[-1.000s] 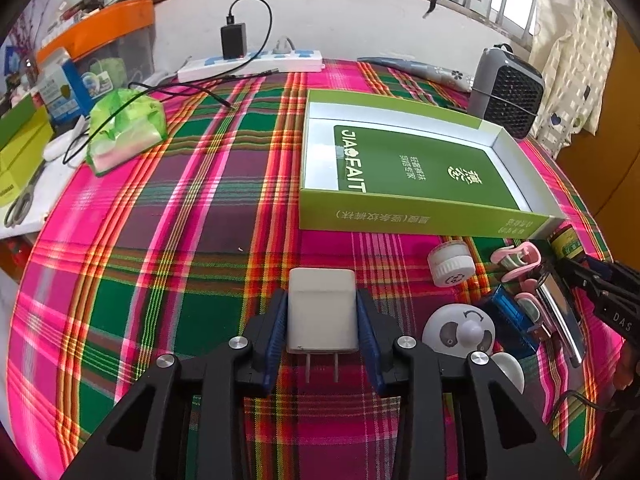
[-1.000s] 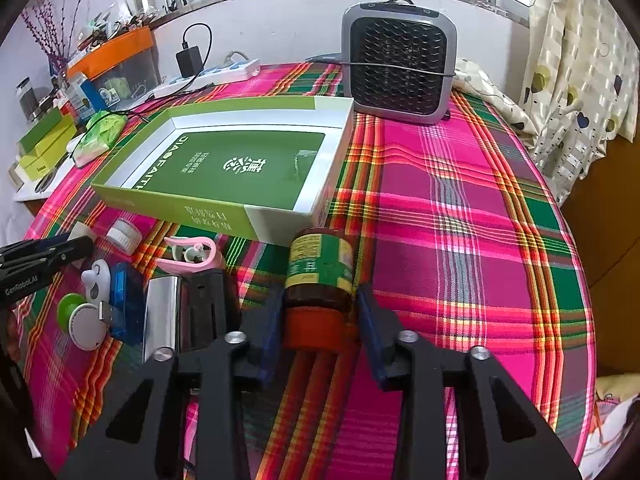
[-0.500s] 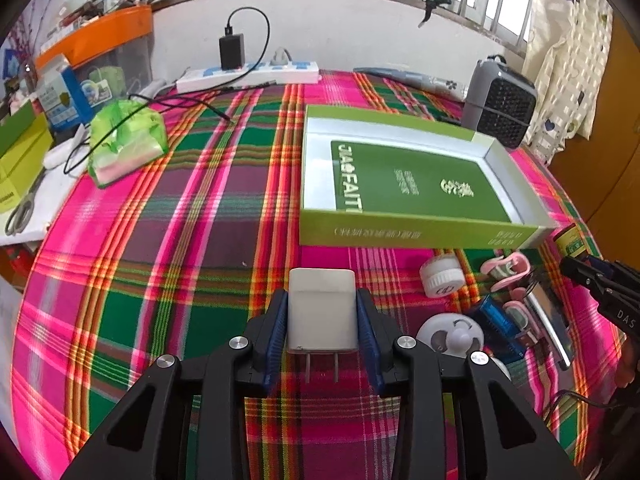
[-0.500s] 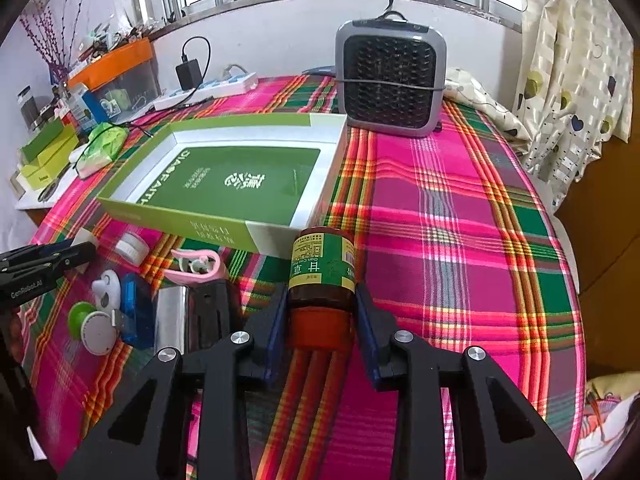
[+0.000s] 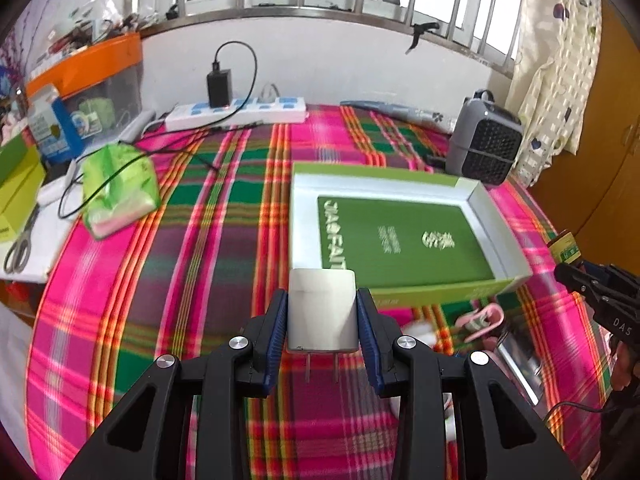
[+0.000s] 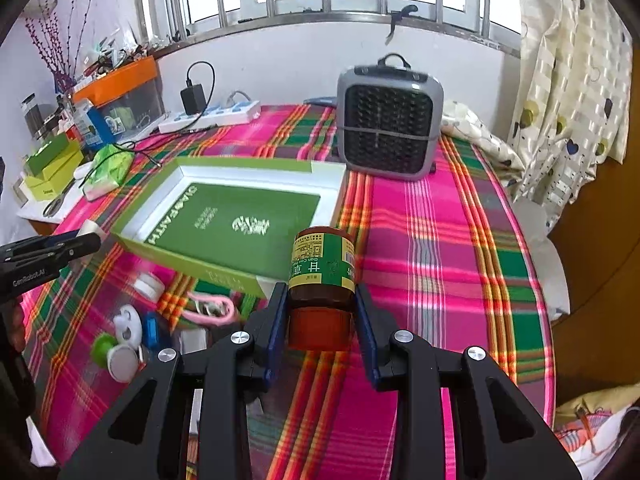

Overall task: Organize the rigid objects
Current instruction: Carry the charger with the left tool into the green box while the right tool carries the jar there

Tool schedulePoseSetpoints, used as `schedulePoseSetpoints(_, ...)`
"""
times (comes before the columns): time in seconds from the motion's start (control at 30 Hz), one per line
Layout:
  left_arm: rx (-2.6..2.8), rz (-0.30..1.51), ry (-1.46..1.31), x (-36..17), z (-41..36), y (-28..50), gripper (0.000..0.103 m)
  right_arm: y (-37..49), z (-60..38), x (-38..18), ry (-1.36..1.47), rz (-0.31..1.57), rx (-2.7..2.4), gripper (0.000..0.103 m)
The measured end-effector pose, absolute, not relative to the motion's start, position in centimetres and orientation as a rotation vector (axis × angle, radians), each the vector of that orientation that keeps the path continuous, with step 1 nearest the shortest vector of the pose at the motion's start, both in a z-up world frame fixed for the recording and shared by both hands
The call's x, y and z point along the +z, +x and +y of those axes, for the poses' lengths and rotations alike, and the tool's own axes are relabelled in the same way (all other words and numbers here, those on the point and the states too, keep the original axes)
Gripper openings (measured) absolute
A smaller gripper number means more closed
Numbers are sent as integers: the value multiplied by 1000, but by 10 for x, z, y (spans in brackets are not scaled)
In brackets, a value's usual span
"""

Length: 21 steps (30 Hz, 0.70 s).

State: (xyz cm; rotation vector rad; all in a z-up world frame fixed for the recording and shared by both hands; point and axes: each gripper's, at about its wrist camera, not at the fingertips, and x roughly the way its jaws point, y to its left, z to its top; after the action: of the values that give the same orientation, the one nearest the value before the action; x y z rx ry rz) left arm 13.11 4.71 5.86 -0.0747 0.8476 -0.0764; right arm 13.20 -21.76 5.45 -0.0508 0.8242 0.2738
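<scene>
My left gripper (image 5: 322, 312) is shut on a white plug adapter (image 5: 322, 310), prongs pointing back at the camera, held above the plaid cloth just in front of the green open box (image 5: 404, 292). My right gripper (image 6: 322, 304) is shut on a brown bottle with a green label (image 6: 322, 264), lifted off the table near the box's right front corner (image 6: 240, 276). Small items lie in front of the box: a pink clip (image 6: 212, 306), a white round cap (image 6: 149, 283), a blue piece (image 6: 151, 326), a green-and-white disc (image 6: 116, 356). The left gripper's tip (image 6: 76, 244) shows at the left edge.
A grey fan heater (image 6: 390, 122) stands behind the box. A white power strip (image 5: 236, 114) with a black charger sits at the back wall. A green tissue pack (image 5: 118, 192), scissors (image 5: 18, 248) and boxes lie at the left. The table's edge curves on the right.
Both grippers have risen with their objects, so the table and box look farther below. The bottle has come up off the cloth. Neither grip has changed.
</scene>
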Motion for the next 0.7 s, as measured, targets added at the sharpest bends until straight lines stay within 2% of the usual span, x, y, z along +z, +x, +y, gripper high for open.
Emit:
schedulePoseSetpoints(0.33,-103,844,-89,62,40,174,33,164,-203,66,-53,819,288,34)
schedulePoseSetpoints(0.7,-101,883,-102,47,33,213,33,204,-182,49,-50,875,311,34)
